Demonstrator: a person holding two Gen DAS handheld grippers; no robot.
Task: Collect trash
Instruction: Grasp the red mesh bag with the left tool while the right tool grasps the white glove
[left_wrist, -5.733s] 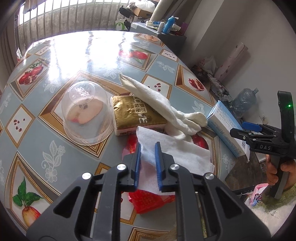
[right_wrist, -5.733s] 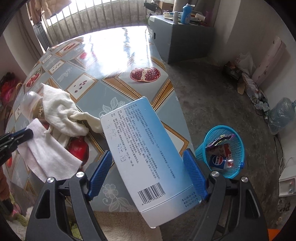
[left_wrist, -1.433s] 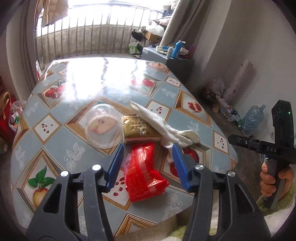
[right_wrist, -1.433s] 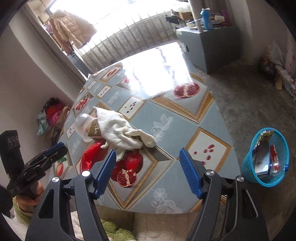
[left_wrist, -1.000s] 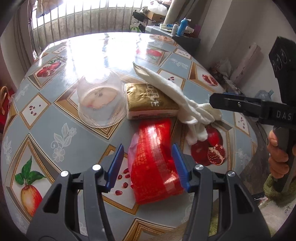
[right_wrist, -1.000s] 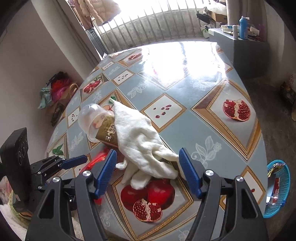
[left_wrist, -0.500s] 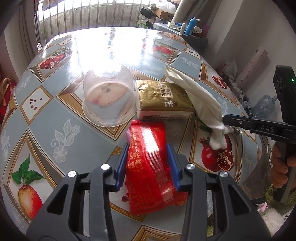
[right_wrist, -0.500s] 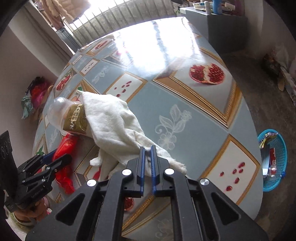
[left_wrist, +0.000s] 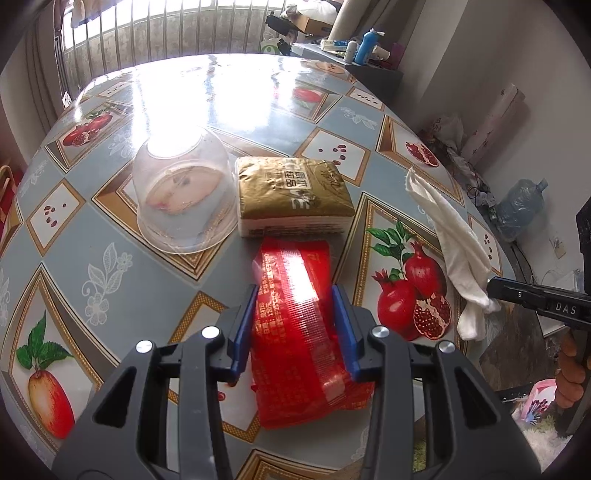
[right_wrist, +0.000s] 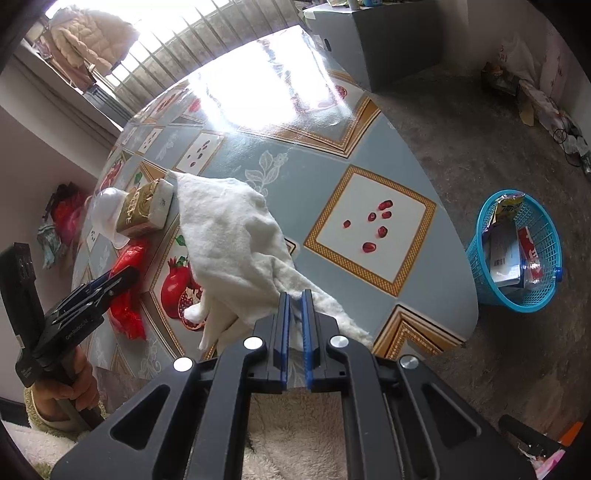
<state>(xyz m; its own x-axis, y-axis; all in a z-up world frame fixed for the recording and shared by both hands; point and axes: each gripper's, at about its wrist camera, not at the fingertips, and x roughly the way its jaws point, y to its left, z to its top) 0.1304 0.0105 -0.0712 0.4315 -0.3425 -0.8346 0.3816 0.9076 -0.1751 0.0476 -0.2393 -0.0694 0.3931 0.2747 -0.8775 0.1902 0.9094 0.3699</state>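
Red packet near end behind left tool; basket contents lower right too small to identify.

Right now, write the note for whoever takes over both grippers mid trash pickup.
Left gripper: jaws shut on the red wrapper, which lies on the table.
Right gripper: jaws shut on the white cloth, its far end lifted, near the table's edge.
Blue basket on the floor beside the table already holds a box and wrappers.
Left: drop cloth and wrapper in the basket, then probably the gold pack and clear plastic bowl.
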